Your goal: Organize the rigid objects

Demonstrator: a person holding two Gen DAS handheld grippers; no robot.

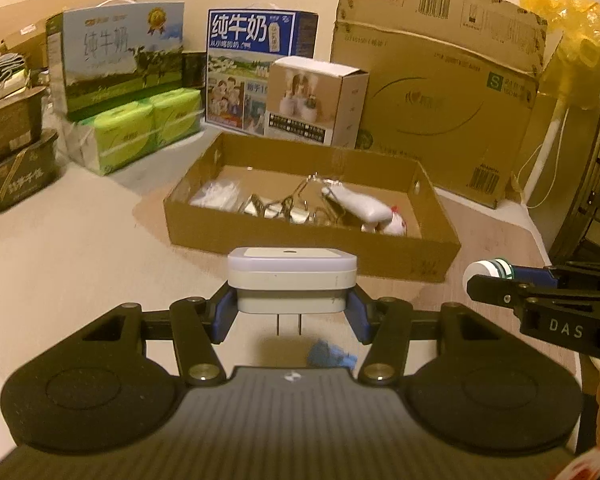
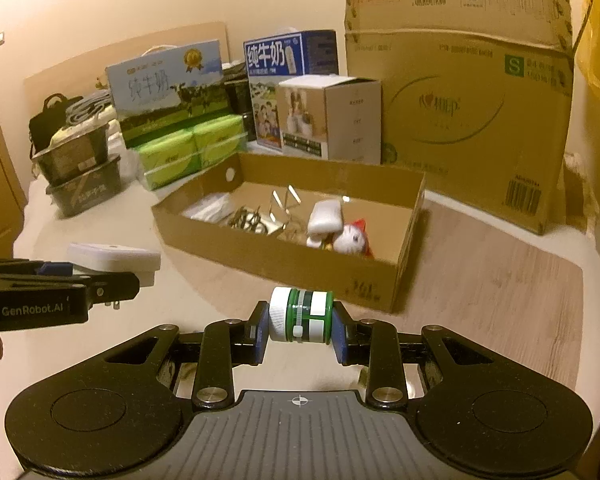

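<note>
My left gripper [image 1: 292, 312] is shut on a white plug-in adapter [image 1: 292, 280], its two prongs pointing down, held above the floor in front of the open cardboard box [image 1: 260, 236]. My right gripper [image 2: 300, 328] is shut on a small green-and-white bottle [image 2: 302, 314] lying sideways, white cap to the left, near the box's front right corner [image 2: 380, 292]. The box holds metal clips [image 2: 256, 220], a white plastic bag [image 2: 210, 210], a white bar-shaped object [image 2: 324, 216] and a white toy with red parts [image 2: 352, 236]. Each gripper shows in the other's view, the left [image 2: 132, 280] and the right [image 1: 476, 280].
Behind the box stand milk cartons [image 1: 260, 72], a small white product box [image 1: 316, 100], green tissue packs [image 1: 148, 128] and a large cardboard carton [image 1: 440, 92]. Dark containers [image 1: 16, 160] are stacked at far left. A blue scrap [image 1: 330, 354] lies on the floor under my left gripper.
</note>
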